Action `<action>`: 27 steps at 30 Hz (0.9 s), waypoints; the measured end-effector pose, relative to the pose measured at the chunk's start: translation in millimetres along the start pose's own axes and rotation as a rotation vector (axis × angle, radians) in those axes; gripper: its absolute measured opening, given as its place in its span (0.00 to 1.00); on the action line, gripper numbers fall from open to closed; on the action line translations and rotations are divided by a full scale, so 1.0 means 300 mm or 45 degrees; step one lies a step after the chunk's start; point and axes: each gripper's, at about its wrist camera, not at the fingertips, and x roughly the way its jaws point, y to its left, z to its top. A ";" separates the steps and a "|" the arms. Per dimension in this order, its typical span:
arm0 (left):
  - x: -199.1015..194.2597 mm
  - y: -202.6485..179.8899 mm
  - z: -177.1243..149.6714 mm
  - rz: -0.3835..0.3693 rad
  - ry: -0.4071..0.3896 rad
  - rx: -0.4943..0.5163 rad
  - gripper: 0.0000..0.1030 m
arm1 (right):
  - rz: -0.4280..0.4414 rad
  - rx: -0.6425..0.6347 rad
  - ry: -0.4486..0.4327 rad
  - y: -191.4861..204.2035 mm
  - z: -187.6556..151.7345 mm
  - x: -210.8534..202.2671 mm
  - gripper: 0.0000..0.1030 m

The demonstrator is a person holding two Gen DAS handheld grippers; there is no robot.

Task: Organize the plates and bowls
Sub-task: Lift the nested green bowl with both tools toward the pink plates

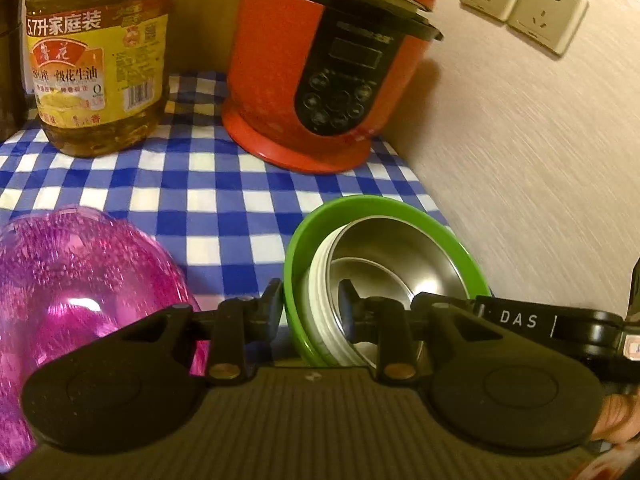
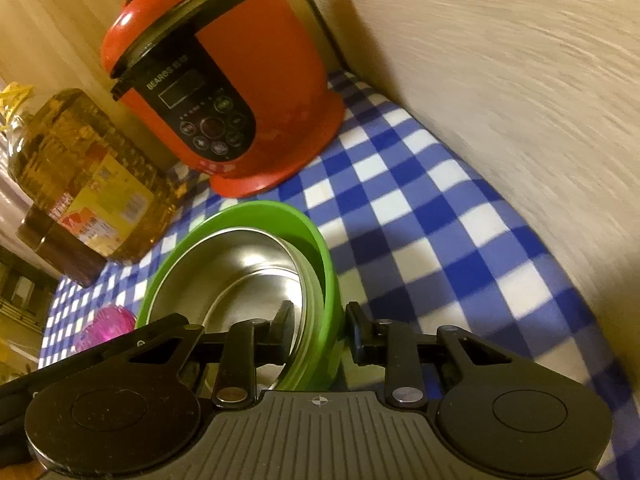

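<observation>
The green plastic bowl's (image 1: 298, 240) rim, steel bowl (image 1: 404, 256) nested inside, is straddled by both spread grippers, left (image 1: 310, 300) and right (image 2: 318, 320); a red electric cooker (image 1: 320, 80) stands behind.

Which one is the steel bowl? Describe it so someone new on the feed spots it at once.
Start at the red pressure cooker in the back corner of the blue-checked tablecloth. In front of it, by the wall, sits a green bowl. The steel bowl is nested inside that, above a white ribbed rim: the only shiny metal dish, unlike the translucent pink bowl to the left.
</observation>
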 end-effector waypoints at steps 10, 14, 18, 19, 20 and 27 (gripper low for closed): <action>-0.153 -0.055 -0.176 -0.053 0.088 -0.066 0.24 | -0.050 0.059 0.105 -0.032 -0.146 -0.175 0.25; -0.248 -0.074 -0.285 -0.059 0.098 -0.068 0.24 | -0.050 0.059 0.125 -0.021 -0.230 -0.272 0.25; -0.326 -0.069 -0.377 -0.070 0.072 -0.110 0.24 | -0.037 0.027 0.116 -0.003 -0.329 -0.353 0.26; -0.338 -0.060 -0.398 -0.079 0.072 -0.140 0.25 | -0.027 0.023 0.114 -0.002 -0.355 -0.365 0.26; -0.345 -0.053 -0.411 -0.085 0.068 -0.167 0.25 | -0.016 0.028 0.112 -0.003 -0.380 -0.375 0.27; -0.339 -0.043 -0.440 -0.087 0.079 -0.235 0.29 | 0.063 0.040 0.010 -0.018 -0.458 -0.413 0.31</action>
